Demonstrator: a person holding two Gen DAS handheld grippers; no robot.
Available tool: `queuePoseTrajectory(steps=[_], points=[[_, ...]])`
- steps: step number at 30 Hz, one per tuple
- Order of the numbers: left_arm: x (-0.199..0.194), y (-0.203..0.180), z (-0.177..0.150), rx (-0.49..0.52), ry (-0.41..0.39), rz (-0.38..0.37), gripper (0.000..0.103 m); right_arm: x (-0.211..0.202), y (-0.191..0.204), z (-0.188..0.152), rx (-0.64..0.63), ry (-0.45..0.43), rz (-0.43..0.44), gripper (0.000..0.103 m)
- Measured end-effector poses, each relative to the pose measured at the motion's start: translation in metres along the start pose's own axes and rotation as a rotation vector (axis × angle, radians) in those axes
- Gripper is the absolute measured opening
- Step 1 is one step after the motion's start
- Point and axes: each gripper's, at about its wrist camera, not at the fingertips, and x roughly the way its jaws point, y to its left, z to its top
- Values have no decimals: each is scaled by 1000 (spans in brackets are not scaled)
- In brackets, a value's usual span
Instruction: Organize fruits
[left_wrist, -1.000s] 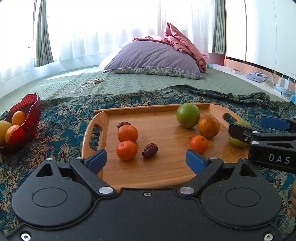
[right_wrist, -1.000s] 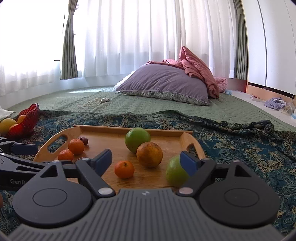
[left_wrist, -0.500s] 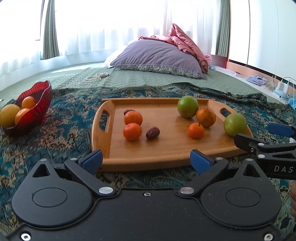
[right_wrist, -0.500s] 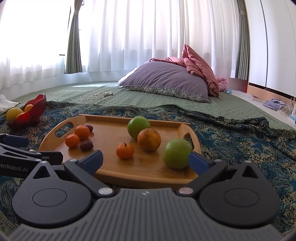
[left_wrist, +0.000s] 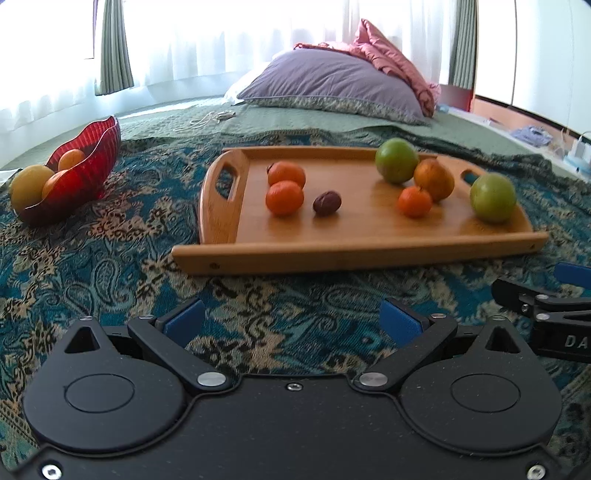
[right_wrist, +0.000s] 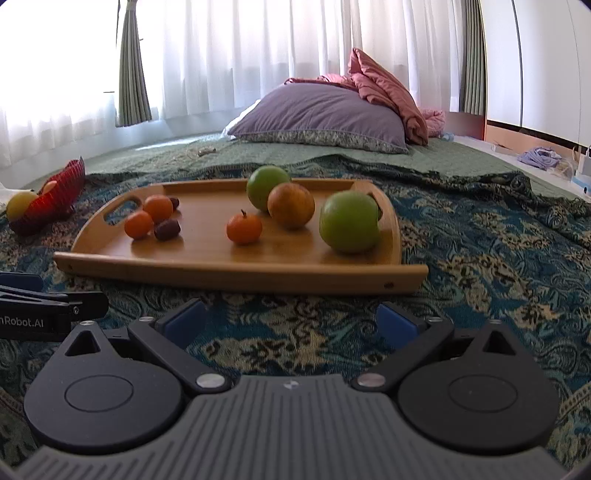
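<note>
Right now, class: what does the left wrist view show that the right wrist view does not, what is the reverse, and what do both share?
Only the left wrist view shows the left gripper head-on, jaws open over the patterned cloth, and a white cable on the green bedspread.

Only the right wrist view shows the right gripper head-on, also open and empty, having just widened.

Both share the wooden tray with three small oranges, two green fruits, a larger orange and a dark date, plus the red bowl and purple pillow.
</note>
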Motion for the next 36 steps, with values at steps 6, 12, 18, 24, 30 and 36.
queuePoseTrajectory(steps=[6, 12, 18, 24, 30, 36], points=[[10, -3, -7, 2, 30, 26, 103, 6, 1, -7, 3, 27, -14, 103], [12, -2, -12, -11, 18, 24, 103, 12, 5, -12, -22, 56, -27, 103], [12, -2, -14, -14, 10, 26, 103, 14, 12, -15, -69, 58, -43, 103], [11, -1, -14, -23, 8, 25, 103, 14, 9, -16, -40, 50, -29, 103], [12, 0, -13, -24, 10, 24, 103, 13, 10, -17, -50, 43, -41, 103], [12, -1, -14, -23, 9, 28, 103, 12, 11, -18, -54, 38, -47, 103]])
